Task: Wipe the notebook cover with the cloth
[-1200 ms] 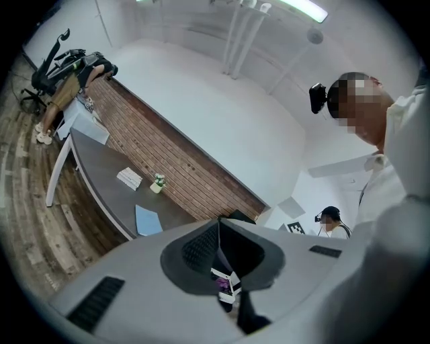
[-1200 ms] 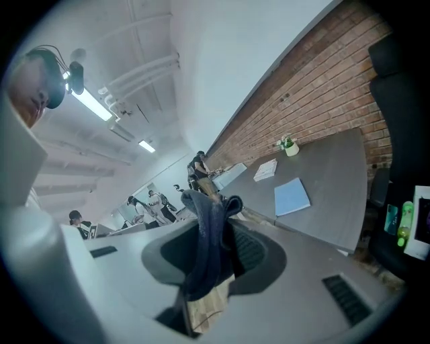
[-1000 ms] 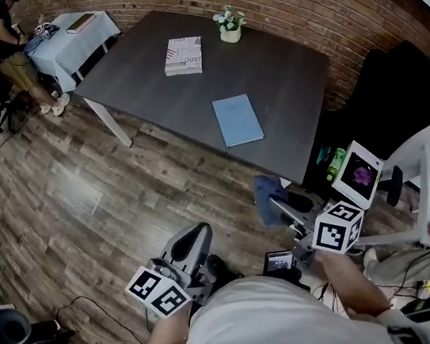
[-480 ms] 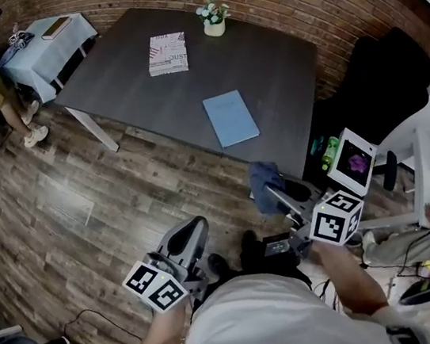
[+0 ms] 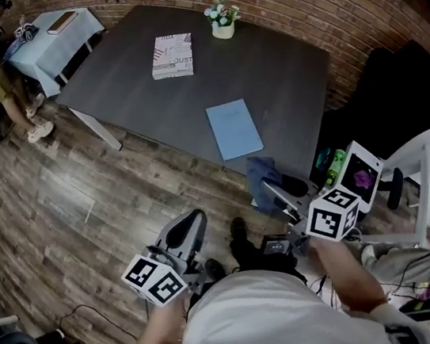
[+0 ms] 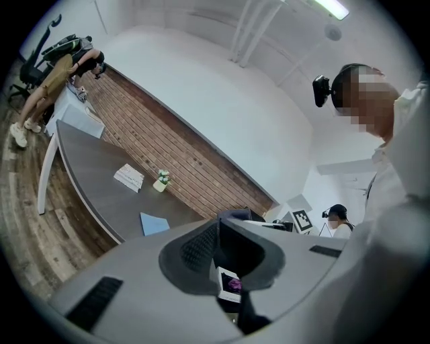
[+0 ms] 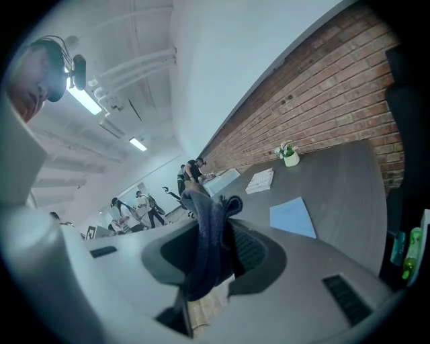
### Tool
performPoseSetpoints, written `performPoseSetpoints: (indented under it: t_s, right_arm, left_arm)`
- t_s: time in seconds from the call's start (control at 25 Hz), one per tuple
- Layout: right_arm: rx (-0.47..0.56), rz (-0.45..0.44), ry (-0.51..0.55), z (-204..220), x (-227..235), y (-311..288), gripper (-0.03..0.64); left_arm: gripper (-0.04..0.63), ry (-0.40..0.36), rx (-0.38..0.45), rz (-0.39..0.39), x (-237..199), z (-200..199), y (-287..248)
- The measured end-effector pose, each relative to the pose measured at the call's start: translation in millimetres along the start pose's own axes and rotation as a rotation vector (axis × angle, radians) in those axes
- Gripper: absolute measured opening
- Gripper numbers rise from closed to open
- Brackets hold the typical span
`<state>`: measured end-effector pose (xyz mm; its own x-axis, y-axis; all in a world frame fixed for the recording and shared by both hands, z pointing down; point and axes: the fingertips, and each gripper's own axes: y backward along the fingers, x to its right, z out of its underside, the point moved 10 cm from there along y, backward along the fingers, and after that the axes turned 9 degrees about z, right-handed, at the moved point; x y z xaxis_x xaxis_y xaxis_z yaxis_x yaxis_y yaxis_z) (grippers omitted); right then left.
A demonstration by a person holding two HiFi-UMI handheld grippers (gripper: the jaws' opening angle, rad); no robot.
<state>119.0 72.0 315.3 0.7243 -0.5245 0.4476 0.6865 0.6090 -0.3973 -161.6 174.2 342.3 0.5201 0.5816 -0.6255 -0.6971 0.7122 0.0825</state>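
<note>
Left gripper (image 5: 186, 227): grey plastic, marker cube at the wrist — jaws together, nothing between.
Right gripper (image 5: 273, 193): same build — jaws clamped on a dark blue cloth (image 7: 209, 243).

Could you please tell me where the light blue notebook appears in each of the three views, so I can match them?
Head view: the light blue notebook lies just above centre, near the front edge of the dark table.
Left gripper view: small, left of centre, lower half.
Right gripper view: right of centre, lower half.
Shared landmark: the flower pot at the table's far side.
</note>
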Motion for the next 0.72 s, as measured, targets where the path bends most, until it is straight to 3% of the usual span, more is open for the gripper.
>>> performPoseSetpoints:
  t_s: [0.72]
  right_arm:
    - [-0.117,-0.060,0.009,-52.8,104.7,-71.5,0.118]
  left_arm:
    - [0.017,0.018,-0.022,-0.120,-53.8,-0.6,-113.6]
